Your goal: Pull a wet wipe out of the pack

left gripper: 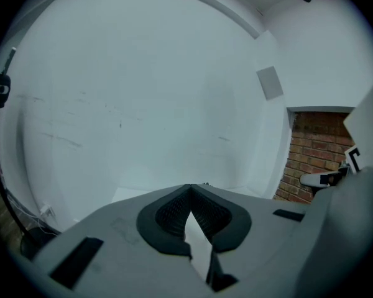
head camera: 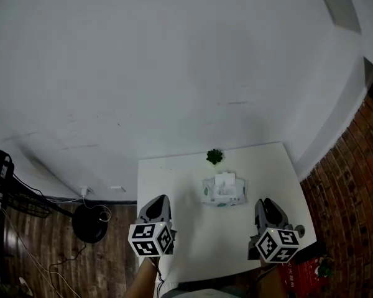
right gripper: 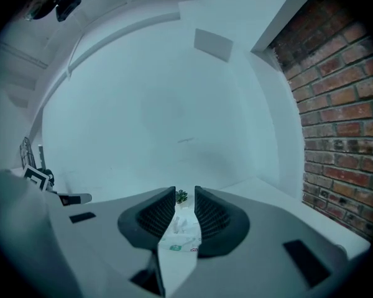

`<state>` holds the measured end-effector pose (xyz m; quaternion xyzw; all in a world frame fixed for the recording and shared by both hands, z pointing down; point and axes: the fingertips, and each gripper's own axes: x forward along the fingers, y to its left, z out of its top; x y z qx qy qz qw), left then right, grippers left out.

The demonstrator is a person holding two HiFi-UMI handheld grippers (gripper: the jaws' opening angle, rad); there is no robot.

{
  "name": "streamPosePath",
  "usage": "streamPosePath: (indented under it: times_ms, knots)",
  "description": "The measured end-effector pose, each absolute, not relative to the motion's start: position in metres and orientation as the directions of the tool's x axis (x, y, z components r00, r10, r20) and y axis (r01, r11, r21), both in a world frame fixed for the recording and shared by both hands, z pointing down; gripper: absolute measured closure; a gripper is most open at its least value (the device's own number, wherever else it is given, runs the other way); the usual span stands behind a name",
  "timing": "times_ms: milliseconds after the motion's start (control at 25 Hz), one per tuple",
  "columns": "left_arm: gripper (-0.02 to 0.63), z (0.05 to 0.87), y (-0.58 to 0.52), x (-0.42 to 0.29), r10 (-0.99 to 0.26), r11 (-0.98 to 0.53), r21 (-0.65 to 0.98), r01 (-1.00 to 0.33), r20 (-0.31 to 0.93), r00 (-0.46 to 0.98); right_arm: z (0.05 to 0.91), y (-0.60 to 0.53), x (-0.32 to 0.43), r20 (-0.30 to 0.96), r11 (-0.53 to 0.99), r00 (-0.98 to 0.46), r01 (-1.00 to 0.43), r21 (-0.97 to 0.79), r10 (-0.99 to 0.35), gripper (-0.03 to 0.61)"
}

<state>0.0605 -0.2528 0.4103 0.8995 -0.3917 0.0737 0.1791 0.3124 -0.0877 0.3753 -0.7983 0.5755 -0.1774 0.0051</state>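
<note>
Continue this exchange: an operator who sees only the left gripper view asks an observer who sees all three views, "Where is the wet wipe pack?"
Observer: The white soft plastic wet wipe pack lies on the white table, forward and right of the left tool.
Operator: Is a wipe showing?
Observer: A white wipe seems to stick up from its top.
Operator: Is the right tool on it?
Observer: No. The right tool is open, empty, short of the pack and aimed at it.
</note>
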Motion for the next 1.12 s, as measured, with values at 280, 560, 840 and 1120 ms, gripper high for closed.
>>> streamPosePath:
  times_ms: [280, 560, 840, 1120]
  knots:
    - [0.614, 0.431, -0.254, 0.058, -0.702, -0.574, 0.281, -0.769, 0.315, 0.639, 0.401, -0.111, 0.313, 0.36, -0.212, 0.131, -0.957, -0.197, -0.924, 0.482]
    - [0.614, 0.449, -0.253, 0.04, -0.74, -0.481, 0.309, -0.82, 0.358, 0.569, 0.437, -0.135, 0.32, 0.433, -0.073, -0.016, -0.979, -0.188, -0.901, 0.482]
    - [0.614, 0.469, -0.253, 0.025, -0.76, -0.433, 0.262, -0.862, 0.408, 0.506, 0.472, -0.168, 0.325, 0.494, 0.063, -0.126, -0.988, -0.142, -0.86, 0.482]
    - [0.614, 0.501, -0.25, 0.028, -0.745, -0.421, 0.245, -0.873, 0.455, 0.487, 0.503, -0.192, 0.318, 0.569, 0.218, -0.233, -0.971, -0.097, -0.789, 0.48]
